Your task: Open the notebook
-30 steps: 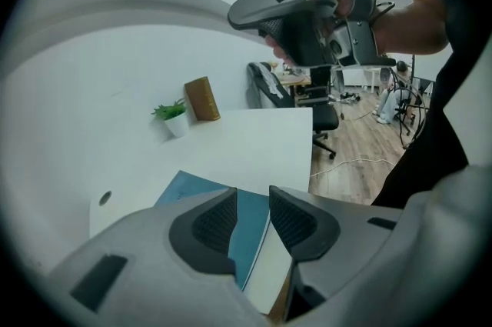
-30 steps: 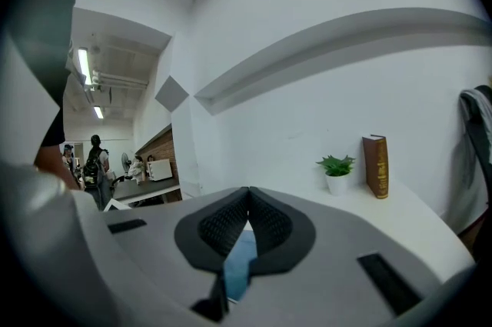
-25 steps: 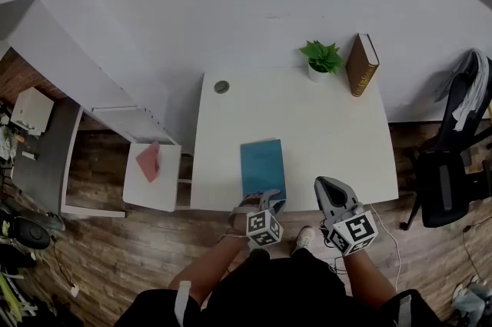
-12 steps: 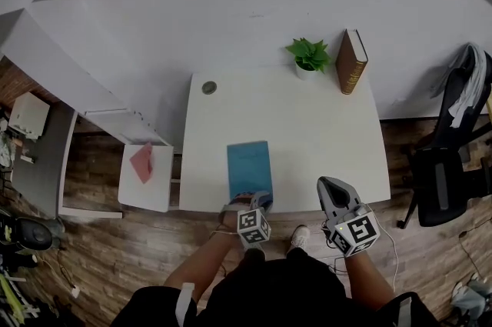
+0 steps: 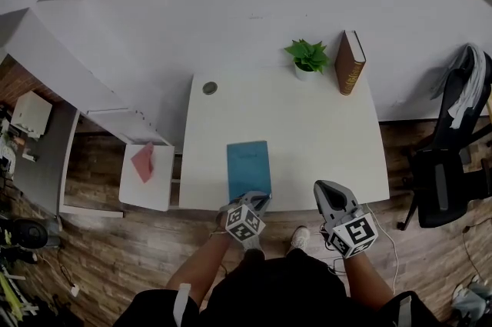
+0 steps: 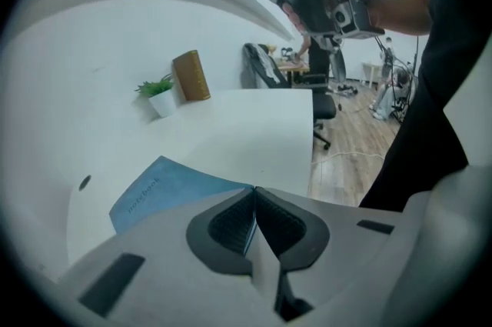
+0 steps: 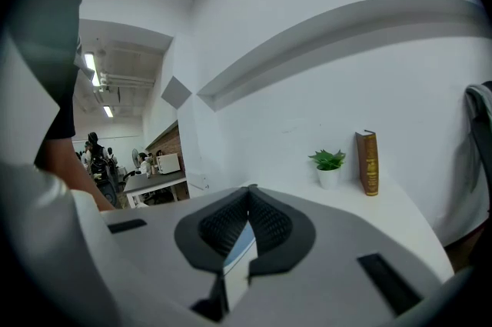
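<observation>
A blue notebook (image 5: 248,168) lies closed on the white table (image 5: 323,141), near its front edge. My left gripper (image 5: 257,199) is at the notebook's near right corner. In the left gripper view the notebook (image 6: 165,191) runs into the left gripper (image 6: 254,191), whose jaws have just been closing and now pinch that corner's blue edge between the pads. My right gripper (image 5: 327,191) hovers off the table's front edge, to the right of the notebook. In its own view the right gripper (image 7: 247,188) has its tips together and nothing in them.
A potted plant (image 5: 306,56) and a brown book (image 5: 350,62) stand at the table's far edge by the wall. A cable hole (image 5: 209,88) is at the far left corner. A low side table (image 5: 146,164) stands left, an office chair (image 5: 446,179) right.
The left gripper's jaws have closed on the notebook's near corner and the gripper has rolled a little. The right gripper has shifted slightly and stays off the table's edge.
</observation>
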Demonstrator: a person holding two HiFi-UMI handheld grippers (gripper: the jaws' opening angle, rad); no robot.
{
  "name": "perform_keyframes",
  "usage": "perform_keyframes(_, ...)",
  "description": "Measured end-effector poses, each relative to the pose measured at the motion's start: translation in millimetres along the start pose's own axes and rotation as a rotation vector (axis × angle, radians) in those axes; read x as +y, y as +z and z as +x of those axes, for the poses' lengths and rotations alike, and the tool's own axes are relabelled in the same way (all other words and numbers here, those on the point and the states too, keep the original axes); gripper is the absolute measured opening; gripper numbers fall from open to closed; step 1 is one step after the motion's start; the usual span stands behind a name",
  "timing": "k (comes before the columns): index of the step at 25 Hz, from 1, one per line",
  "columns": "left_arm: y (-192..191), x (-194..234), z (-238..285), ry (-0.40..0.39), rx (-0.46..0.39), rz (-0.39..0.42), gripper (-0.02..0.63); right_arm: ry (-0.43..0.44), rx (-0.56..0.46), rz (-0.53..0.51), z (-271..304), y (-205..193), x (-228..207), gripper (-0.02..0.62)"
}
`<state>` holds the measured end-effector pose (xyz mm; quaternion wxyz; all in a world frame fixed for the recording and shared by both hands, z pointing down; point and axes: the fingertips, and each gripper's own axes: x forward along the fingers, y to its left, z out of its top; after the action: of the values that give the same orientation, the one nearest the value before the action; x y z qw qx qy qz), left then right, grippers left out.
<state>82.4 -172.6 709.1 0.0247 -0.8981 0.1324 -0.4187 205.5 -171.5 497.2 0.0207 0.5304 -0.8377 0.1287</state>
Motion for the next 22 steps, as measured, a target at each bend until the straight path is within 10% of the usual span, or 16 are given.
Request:
perform_keyframes(14, 27, 44, -94, 0.198, -0.452, -0.486, 0.009, 0.144, 0.048, -0.031, 18, -9, 43, 0.002)
perform_keyframes(22, -17, 82, -171, 0.301, -0.890, -1.080, 0.009, 0.214, 0.056, -0.052, 34, -7, 70, 0.002)
